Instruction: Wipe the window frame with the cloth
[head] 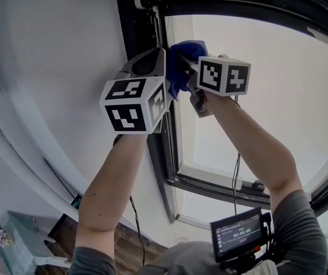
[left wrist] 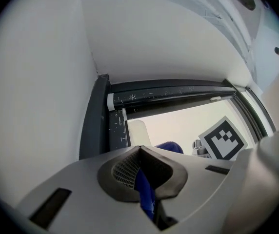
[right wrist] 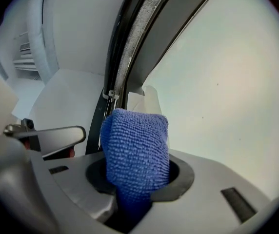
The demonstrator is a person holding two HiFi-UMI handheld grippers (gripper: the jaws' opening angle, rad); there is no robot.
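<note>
A blue cloth is held up against the dark window frame, high on its left upright. My left gripper is shut on one edge of the cloth, which shows as a thin blue strip between the jaws. My right gripper is shut on the cloth, which bulges out of its jaws in a thick fold. The two grippers meet nearly tip to tip at the frame. In the left gripper view the frame's upper left corner lies just ahead, with the right gripper's marker cube beside it.
The bright glass pane fills the right side, and a white wall lies left of the frame. The frame's lower rail runs below. A small monitor with cables hangs near the person's chest.
</note>
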